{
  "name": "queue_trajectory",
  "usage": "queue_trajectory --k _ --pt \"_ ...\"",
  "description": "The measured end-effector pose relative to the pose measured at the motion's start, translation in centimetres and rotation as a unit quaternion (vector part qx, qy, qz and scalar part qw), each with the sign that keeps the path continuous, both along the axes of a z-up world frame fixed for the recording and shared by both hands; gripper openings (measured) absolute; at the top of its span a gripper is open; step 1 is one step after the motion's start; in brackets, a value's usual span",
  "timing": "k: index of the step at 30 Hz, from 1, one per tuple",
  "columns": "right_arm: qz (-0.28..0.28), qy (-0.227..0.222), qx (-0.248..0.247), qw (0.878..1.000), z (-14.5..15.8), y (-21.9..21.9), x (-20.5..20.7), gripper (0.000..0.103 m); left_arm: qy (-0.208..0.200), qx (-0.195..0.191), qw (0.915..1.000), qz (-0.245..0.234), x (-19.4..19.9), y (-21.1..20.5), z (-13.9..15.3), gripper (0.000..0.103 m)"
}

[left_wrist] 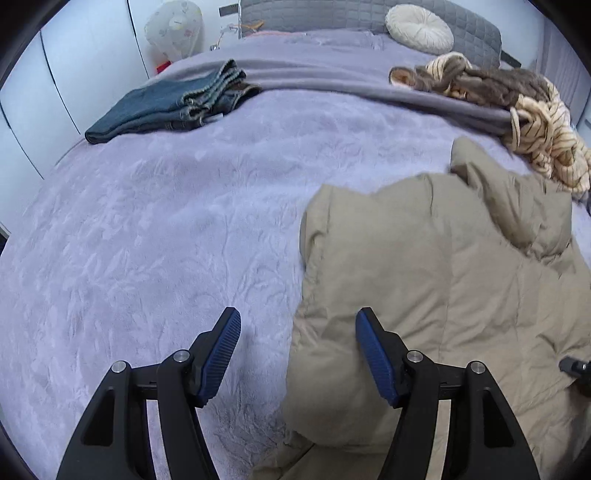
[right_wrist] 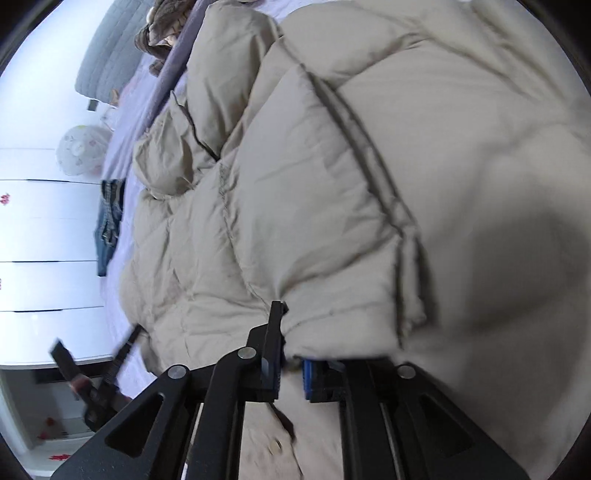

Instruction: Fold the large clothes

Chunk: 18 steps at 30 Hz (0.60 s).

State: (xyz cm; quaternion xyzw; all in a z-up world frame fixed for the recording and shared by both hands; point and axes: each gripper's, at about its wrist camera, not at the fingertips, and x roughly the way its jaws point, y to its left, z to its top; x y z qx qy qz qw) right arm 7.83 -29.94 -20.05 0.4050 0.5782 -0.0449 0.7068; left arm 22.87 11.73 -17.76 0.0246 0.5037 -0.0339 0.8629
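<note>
A beige puffer jacket [left_wrist: 424,280] lies spread on the right half of the bed, and it fills most of the right wrist view [right_wrist: 332,184]. My left gripper [left_wrist: 299,356] is open just above the jacket's left edge. One blue pad [left_wrist: 221,358] hangs over the blanket, the other pad [left_wrist: 375,358] over the jacket, and the puffy edge sits between them without being pressed. My right gripper [right_wrist: 291,356] is shut on a fold at the jacket's hem. Its right finger is mostly buried under the fabric.
The bed wears a lilac blanket [left_wrist: 147,240]. Folded jeans [left_wrist: 166,107] lie at the far left, a heap of striped and brown clothes [left_wrist: 517,110] at the far right, and a round pillow [left_wrist: 419,27] by the headboard. White wardrobe doors [left_wrist: 44,103] stand on the left.
</note>
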Motion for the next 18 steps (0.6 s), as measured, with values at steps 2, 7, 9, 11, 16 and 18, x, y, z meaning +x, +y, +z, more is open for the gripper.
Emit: queue_trajectory --k 2,7,9,11,16,18 --pt "-0.011 -0.005 -0.047 0.999 2.1 -0.4 -1.1 0.013 -0.01 0.0 0.9999 -0.005 1.2 -0.4 0.5 0.067" --pt "0.024 -0.095 -0.205 0.974 8.2 0.6 -1.7 0.013 0.024 0.041 0.9989 -0.002 3.0 -1.8 -2.7 0.067" --pt "0.065 -0.091 -0.195 0.974 7.3 1.2 -0.3 0.013 0.025 0.047 0.9986 -0.004 2.7 -2.1 -3.8 0.068" --pt "0.088 -0.07 -0.182 0.977 5.3 1.0 1.0 0.013 0.024 0.057 0.9981 -0.006 2.4 -2.4 -4.4 0.069" --pt "0.069 -0.008 -0.148 0.987 1.7 -1.0 0.7 0.007 0.032 0.066 0.9973 -0.003 2.1 -2.3 -3.2 0.071" --pt "0.056 -0.009 -0.136 0.989 2.6 -1.8 -0.2 0.015 0.024 0.062 0.9977 -0.011 1.3 -2.4 -1.7 0.071"
